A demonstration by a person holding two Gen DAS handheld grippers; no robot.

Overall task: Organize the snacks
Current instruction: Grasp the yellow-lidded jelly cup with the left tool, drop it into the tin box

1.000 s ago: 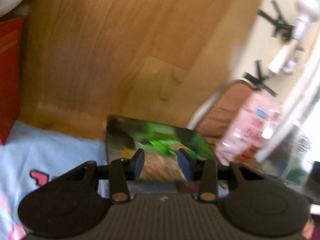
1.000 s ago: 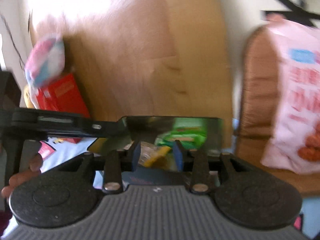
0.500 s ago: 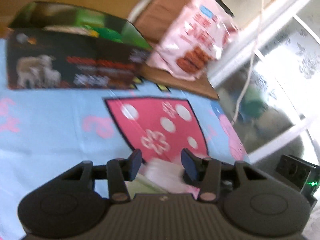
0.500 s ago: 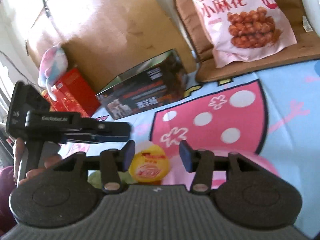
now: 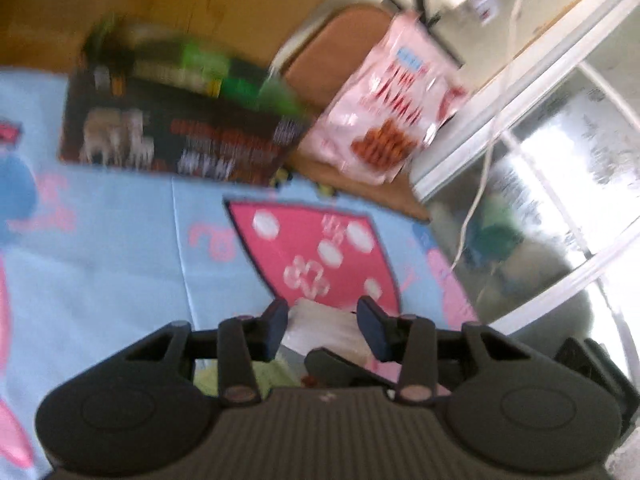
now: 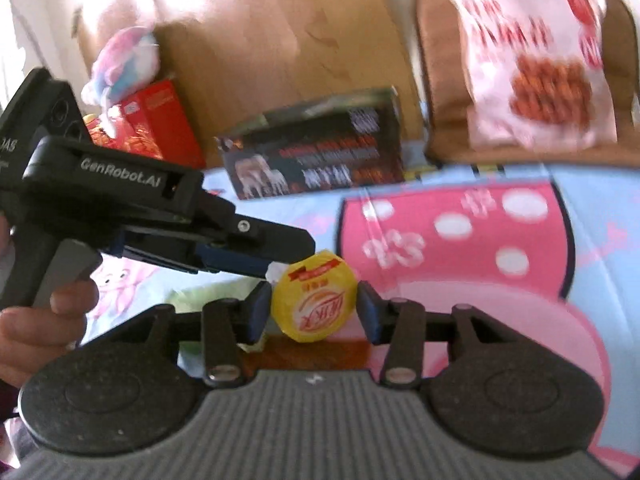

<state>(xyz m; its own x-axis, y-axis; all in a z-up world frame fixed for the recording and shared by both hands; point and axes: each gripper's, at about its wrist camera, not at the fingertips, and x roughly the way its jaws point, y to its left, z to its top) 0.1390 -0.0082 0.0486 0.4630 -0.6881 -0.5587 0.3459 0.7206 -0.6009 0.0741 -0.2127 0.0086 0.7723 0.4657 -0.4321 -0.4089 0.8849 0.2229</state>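
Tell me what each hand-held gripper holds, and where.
Nothing is held. The yellow snack sits between the right hand-held gripper's open fingers; the left hand-held gripper is open too.

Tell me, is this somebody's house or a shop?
Most likely a home, maybe a bedroom or playroom: a cartoon-print cloth covers the surface, a plush toy sits on a red box, and a cushioned chair holds a pink snack bag.

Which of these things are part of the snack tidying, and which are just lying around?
Part of the job: yellow snack, white packet, dark box, pink snack bag, both grippers.

Just lying about: plush toy, red box, cartoon mat.
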